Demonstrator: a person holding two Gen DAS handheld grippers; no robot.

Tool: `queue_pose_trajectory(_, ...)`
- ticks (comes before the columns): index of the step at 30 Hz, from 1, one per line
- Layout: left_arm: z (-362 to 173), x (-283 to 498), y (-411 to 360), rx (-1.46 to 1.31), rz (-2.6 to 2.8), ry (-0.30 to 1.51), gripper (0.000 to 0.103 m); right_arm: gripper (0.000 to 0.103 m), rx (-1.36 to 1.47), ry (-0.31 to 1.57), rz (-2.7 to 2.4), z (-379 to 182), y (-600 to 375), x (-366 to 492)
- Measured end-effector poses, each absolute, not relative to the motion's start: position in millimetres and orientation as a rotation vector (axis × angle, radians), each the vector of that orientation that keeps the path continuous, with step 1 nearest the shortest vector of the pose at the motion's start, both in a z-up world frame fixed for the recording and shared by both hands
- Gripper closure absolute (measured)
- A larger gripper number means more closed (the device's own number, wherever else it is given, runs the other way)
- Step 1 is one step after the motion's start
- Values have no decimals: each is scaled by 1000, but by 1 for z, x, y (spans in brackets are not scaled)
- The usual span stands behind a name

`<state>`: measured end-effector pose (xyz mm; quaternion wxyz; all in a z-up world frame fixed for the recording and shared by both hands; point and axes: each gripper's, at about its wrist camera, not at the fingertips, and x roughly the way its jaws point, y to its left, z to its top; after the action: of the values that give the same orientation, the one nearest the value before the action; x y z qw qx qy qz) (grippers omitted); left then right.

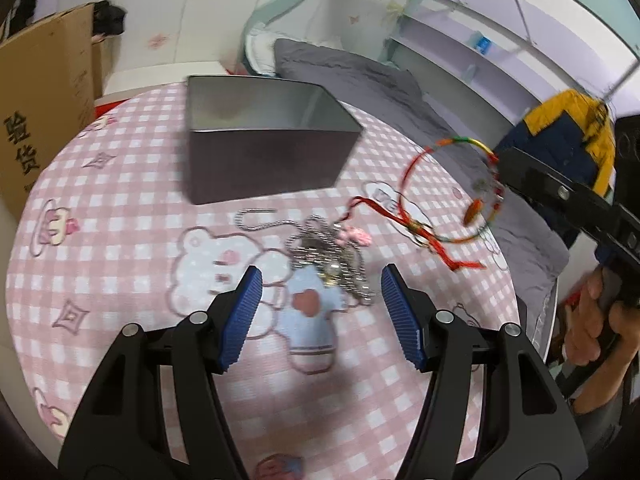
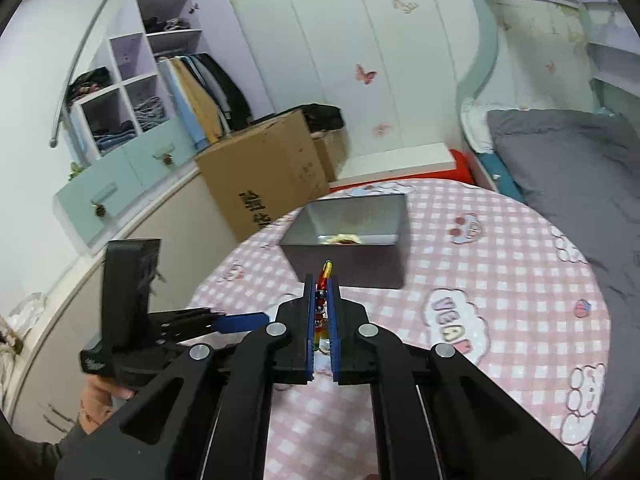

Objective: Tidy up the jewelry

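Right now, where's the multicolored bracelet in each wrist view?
Left wrist: the multicolored bracelet hangs at center right, lifted above the table, clamped by the right tongs coming in from the right edge.
Right wrist: the bracelet shows edge-on at center, pinched between the shut tongs.
Shared landmark: the gray metal tin, upper center in both.

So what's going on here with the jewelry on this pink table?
A person is sorting jewelry with two handheld grippers. The right gripper is shut on a colorful bracelet with red ribbon, held in the air near the metal tin. The left gripper is open, poised over a tangle of silver chains lying on the checkered tablecloth. Something pale already sits inside the tin; what it is can't be told.
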<state>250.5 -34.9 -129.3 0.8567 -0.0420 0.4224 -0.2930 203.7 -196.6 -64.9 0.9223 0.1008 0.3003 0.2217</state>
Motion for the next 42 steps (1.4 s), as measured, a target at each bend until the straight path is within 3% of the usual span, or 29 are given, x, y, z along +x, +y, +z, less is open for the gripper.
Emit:
queue_pose_trajectory(10, -141, 234, -92, 102, -583, 866, 43, 99, 241, 655, 412, -91, -227, 200)
queue_pose_trajectory(14, -143, 237, -102, 124, -559, 864, 60, 99, 264, 667, 409, -99, -235, 198)
queue_pose_trajectory(16, -147, 241, -107, 139, -554, 879, 63, 99, 273, 670, 411, -102, -240, 198)
queue_pose_trajectory(32, -145, 275, -109, 184, -465, 865, 63, 99, 324, 647, 391, -111, -264, 206)
queue_pose_trajectory(42, -149, 281, -124, 303, -469, 848, 82, 99, 326, 659, 408, -115, -267, 215)
